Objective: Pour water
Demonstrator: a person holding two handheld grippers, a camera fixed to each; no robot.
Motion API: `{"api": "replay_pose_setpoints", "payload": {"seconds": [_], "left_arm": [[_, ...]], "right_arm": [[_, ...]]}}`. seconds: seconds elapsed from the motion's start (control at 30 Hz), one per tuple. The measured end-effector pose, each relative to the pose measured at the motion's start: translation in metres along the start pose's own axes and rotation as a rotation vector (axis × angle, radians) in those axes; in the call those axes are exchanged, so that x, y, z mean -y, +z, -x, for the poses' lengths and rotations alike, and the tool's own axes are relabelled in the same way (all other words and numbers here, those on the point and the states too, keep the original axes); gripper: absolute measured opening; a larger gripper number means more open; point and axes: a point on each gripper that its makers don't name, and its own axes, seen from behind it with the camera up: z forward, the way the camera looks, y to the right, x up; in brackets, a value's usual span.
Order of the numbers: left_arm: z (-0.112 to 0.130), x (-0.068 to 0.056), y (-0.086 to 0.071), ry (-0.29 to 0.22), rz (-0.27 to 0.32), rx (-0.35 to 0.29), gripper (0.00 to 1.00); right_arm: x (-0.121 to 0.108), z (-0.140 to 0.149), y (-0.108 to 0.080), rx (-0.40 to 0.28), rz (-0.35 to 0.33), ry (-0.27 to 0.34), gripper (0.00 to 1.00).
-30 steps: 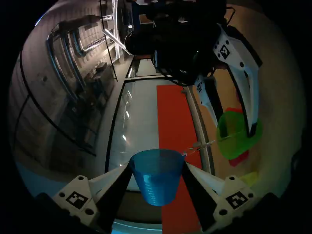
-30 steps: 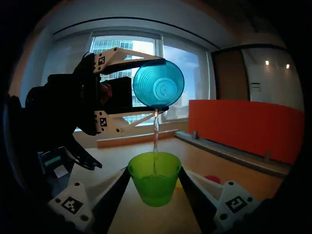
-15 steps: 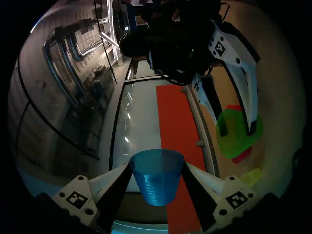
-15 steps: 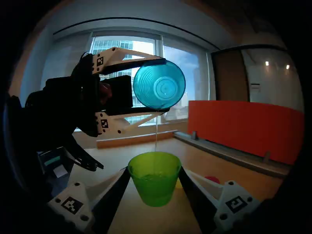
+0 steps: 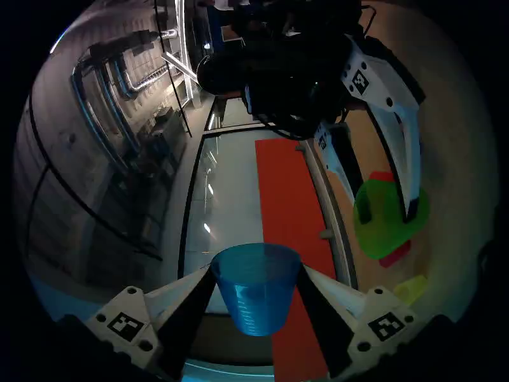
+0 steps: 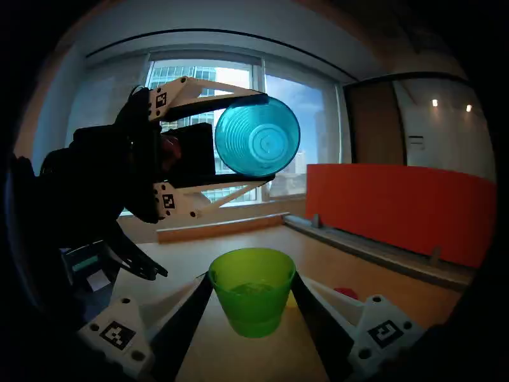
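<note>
A: Left tool (image 5: 256, 280): fingers pinching the blue cup (image 5: 256, 299) by its sides. Right tool (image 6: 252, 290): likewise pinching the green cup (image 6: 252, 309), upright, low over the tabletop (image 6: 318, 251).

B: Green cup set down or held off?

A: Cannot tell. Its base hides the contact.

B: The relation that matters?

A: Blue cup hangs straight above the green cup's mouth, with a clear gap between. Its long axis lies about level, base turned toward the right tool's camera, lower lip over the green rim. No stream shows in the gap.

B: Water?

A: A shallow pool of water (image 6: 251, 288) in the green cup, well under the rim. What is left in the blue cup I cannot tell; the wall is too tinted.

B: Next move?

A: My judgement: the pour is done or paused. Next is a wrist roll by the left tool, mouth back up, lip over the green cup for drips. The right tool just holds its place.

B: How do the views differ?

A: Right gripper view gives the stack, the gap and the fill level. Left gripper view gives the roll: the room lies sideways, the red partition (image 5: 286, 210) runs up the frame, and the green cup sits off to the right between the far tool's white fingers.
</note>
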Motion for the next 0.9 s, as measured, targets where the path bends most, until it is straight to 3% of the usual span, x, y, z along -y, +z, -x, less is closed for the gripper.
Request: {"api": "replay_pose_setpoints", "payload": {"seconds": [0.5,0.6,0.9], "left_arm": [[0.0021,-0.0011,-0.0014,-0.063,-0.009,0.002,0.86],[0.0045,-0.0026,-0.0014,-0.101,-0.009,0.002,0.86],[0.0081,-0.0053,-0.0012,-0.280,-0.009,-0.001,0.86]], "right_arm": [[-0.0009,-0.0012,-0.0001,0.000,0.005,-0.002,0.91],[-0.0015,-0.0017,-0.0001,-0.001,0.007,-0.004,0.91],[-0.0032,-0.0035,-0.0004,-0.008,0.014,-0.002,0.91]]}}
